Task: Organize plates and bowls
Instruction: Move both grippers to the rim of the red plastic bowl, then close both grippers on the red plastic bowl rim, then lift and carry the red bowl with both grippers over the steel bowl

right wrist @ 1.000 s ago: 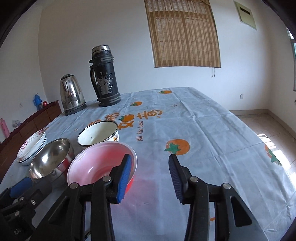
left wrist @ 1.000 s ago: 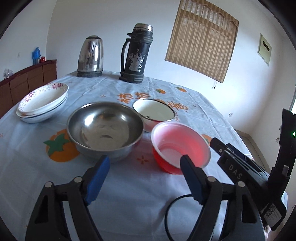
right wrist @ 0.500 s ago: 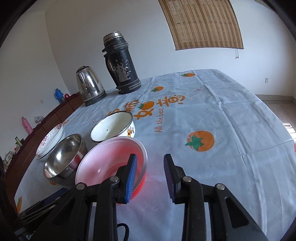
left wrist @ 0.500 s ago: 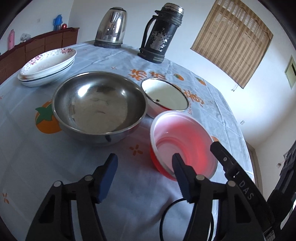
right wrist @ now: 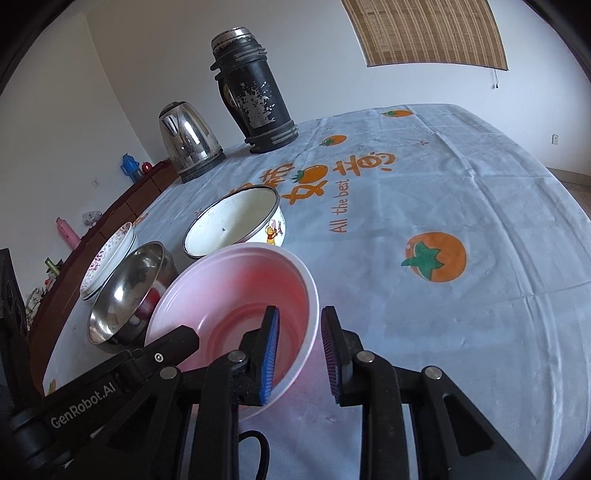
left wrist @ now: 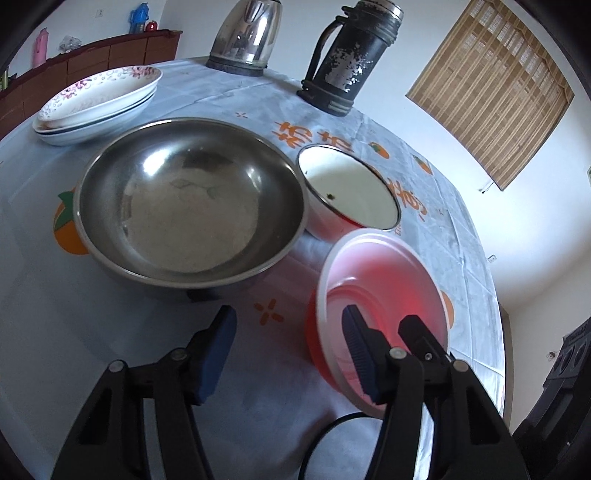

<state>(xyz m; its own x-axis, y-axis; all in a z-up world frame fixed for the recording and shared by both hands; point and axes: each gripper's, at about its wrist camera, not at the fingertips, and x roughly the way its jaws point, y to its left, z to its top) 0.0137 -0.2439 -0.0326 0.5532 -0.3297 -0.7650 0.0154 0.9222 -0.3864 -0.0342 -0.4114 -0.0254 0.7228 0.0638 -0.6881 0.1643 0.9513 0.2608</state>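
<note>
A red plastic bowl [left wrist: 384,280] [right wrist: 236,295] stands nearest me on the tablecloth. My right gripper [right wrist: 300,350] straddles its near right rim, one pad inside and one outside. The jaws are closing, and a gap still shows beside the wall. My left gripper [left wrist: 288,350] is open; its right pad [left wrist: 356,347] reaches over the bowl's near left rim and its left pad hangs over bare cloth. Behind sit a large steel bowl [left wrist: 192,206] [right wrist: 125,291], a white enamel bowl [left wrist: 351,192] [right wrist: 232,221] and two stacked patterned plates [left wrist: 96,99] [right wrist: 107,254].
A steel kettle [left wrist: 243,33] [right wrist: 188,144] and a black thermos [left wrist: 347,62] [right wrist: 255,96] stand at the table's far side. A wooden sideboard [left wrist: 92,59] runs along the left wall. The cloth to the right of the bowls carries only its printed oranges [right wrist: 436,258].
Both grippers have come down and closer to the red bowl. The right jaws have narrowed around its rim. The left gripper has rolled and its jaws stand narrower than before.
</note>
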